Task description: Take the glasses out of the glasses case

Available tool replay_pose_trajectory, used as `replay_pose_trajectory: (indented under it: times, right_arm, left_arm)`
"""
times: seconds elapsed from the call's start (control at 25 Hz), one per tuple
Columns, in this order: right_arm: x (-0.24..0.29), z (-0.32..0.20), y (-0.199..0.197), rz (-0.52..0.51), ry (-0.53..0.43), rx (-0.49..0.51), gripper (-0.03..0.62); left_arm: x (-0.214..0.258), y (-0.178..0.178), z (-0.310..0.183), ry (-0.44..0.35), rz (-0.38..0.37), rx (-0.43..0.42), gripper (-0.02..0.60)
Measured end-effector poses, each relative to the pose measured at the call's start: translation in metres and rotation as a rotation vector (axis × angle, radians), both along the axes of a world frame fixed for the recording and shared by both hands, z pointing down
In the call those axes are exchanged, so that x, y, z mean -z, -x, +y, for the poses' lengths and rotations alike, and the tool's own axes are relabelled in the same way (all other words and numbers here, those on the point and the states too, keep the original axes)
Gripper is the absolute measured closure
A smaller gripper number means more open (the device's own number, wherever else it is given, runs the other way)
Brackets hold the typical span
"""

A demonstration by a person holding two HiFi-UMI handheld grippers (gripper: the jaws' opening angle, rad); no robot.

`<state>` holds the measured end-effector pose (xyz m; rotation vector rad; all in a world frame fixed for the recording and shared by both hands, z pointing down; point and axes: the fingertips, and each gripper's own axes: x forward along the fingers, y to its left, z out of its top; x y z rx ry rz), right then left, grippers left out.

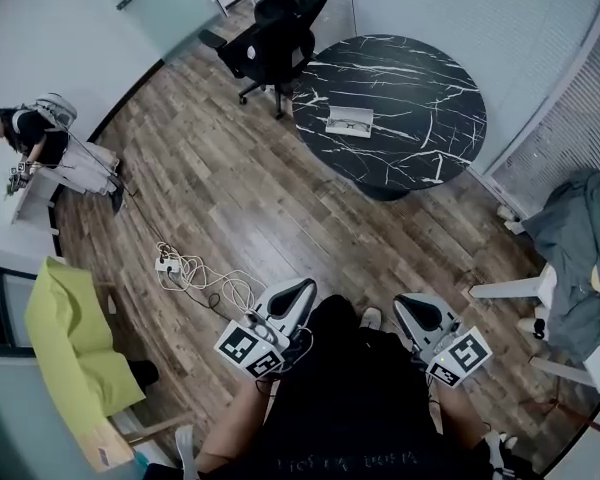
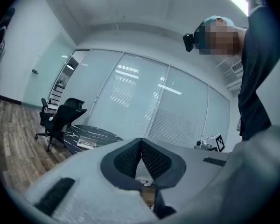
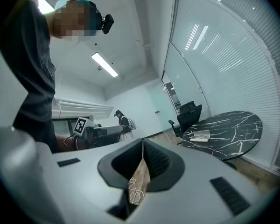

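- Head view, nearest: left gripper (image 1: pixel 302 290) held at the person's waist, pointing out over the floor. In the left gripper view (image 2: pixel 141 143) its jaw tips meet, with nothing between them.
- Right gripper (image 1: pixel 408 306): alongside, also at the waist. In the right gripper view (image 3: pixel 142 144) its tips are together and empty, with only floor showing through the slit beneath them.
- Cable (image 1: pixel 202 280): white coil on the floor just ahead of the left gripper.
- Table (image 1: pixel 420 158): round, dark marble, well apart from both grippers across open floor.
- Case (image 1: pixel 350 121): pale, lying flat near the table's left edge, on the side toward the chair (image 1: pixel 272 30). It looks open, though it is too small to be certain.
- Glasses (image 1: pixel 353 122): faint dark lines inside the case, judged to be the pair and not yet taken out.
- Step in hand: judged to be the approach, as neither gripper is near the case.
- Next move calls for: walking up to the table, parting one gripper's jaws, steadying the case with the other, then a light pinch on the glasses clear of the lenses.
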<state>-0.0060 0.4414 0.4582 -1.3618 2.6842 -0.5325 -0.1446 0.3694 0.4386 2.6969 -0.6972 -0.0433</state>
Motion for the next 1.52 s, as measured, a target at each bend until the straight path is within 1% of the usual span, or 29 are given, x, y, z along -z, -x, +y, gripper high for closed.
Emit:
replay_pose_trajectory:
  times: [0.12,0.2,0.28,0.44,0.6,0.72,0.84,0.96,1.08,1.24,1.32,1.44,1.52]
  right_arm:
    - [-0.001,0.006,-0.001,-0.025,0.029,0.026,0.563]
    - [-0.004,0.007,-0.004,-0.024,0.037,0.037,0.563]
    - [-0.007,0.003,-0.011,-0.027,0.045,0.025,0.563]
    - [-0.007,-0.01,-0.022,-0.078,0.057,-0.008,0.563]
    - [-0.005,-0.019,-0.026,-0.033,0.036,-0.041,0.563]
    - [-0.009,-0.027,-0.028,-0.006,0.054,-0.056,0.563]
    - [-0.013,-0.041,-0.026,-0.015,0.074,-0.047,0.562]
    - [-0.009,-0.055,-0.019,-0.044,0.073,-0.03,0.562]
    - [-0.006,-0.074,-0.014,-0.062,0.081,-0.021,0.562]
    - [-0.002,-0.109,-0.004,-0.02,0.071,0.016,0.562]
    - [0.0,-0.131,0.001,-0.002,0.059,0.031,0.562]
    - [0.001,-0.165,0.005,0.026,0.05,0.038,0.562]
    - [0.002,-0.186,0.005,0.019,0.055,0.032,0.562]
  left_arm:
    - [-0.001,-0.002,0.002,0.002,0.003,0.009,0.563]
    - [-0.001,-0.005,-0.001,0.0,0.008,0.013,0.563]
    - [0.0,-0.01,-0.004,-0.006,0.011,0.011,0.563]
    - [0.0,-0.013,-0.013,-0.006,0.02,0.007,0.563]
    - [-0.003,-0.019,-0.026,0.001,0.024,-0.009,0.563]
    - [-0.002,-0.024,-0.037,-0.003,0.024,-0.02,0.563]
    - [0.0,-0.027,-0.051,-0.006,0.024,-0.027,0.563]
    - [-0.002,-0.025,-0.064,-0.002,0.008,-0.033,0.563]
    - [-0.001,-0.023,-0.085,-0.001,0.008,-0.03,0.563]
    - [-0.001,-0.028,-0.119,-0.01,0.005,-0.052,0.563]
    - [-0.003,-0.03,-0.138,-0.002,0.016,-0.059,0.563]
    - [-0.008,-0.031,-0.169,0.011,0.025,-0.069,0.563]
    - [-0.011,-0.032,-0.187,0.019,0.026,-0.08,0.563]
